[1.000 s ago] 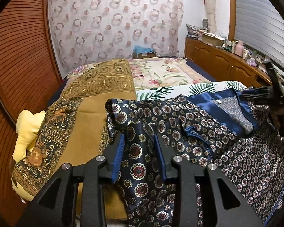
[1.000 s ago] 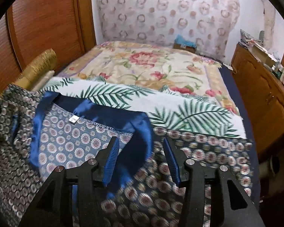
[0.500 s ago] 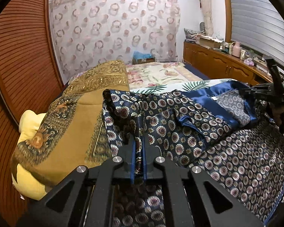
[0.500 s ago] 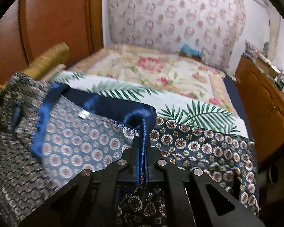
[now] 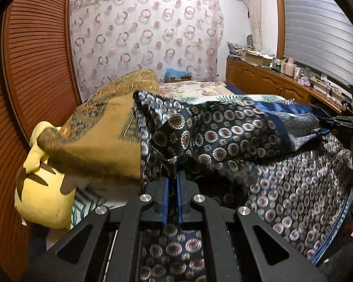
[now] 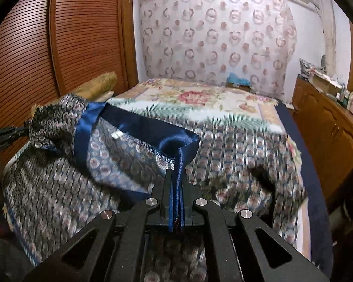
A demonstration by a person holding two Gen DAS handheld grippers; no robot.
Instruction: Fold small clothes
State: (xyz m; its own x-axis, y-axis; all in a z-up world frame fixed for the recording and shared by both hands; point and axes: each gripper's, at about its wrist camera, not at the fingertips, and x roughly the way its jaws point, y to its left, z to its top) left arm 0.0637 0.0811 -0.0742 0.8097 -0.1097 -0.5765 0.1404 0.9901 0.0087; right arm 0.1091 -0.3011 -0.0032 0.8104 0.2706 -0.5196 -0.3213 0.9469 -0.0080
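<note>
A dark blue patterned garment [image 5: 235, 131] with a shiny blue collar band lies stretched over the bed. My left gripper [image 5: 173, 176] is shut on its left shoulder fabric, which is lifted off the bed. In the right wrist view the same garment [image 6: 120, 155] hangs between both grippers, and my right gripper [image 6: 176, 176] is shut on the shiny blue collar band [image 6: 176, 141]. The other gripper [image 6: 9, 131] shows at the far left edge, holding the opposite corner. The lower part of the garment [image 6: 235, 150] trails on the bed, blurred.
A yellow-brown patterned blanket [image 5: 101, 131] and a yellow pillow [image 5: 42, 188] sit at the left of the bed. A floral bedspread [image 6: 200, 98] covers the far bed. A wooden cabinet [image 6: 329, 129] with clutter runs along the right; slatted wooden doors [image 5: 35, 58] stand left.
Both grippers went from open to shut on the garment, then pulled back toward the camera, lifting the shoulder and collar off the bed.
</note>
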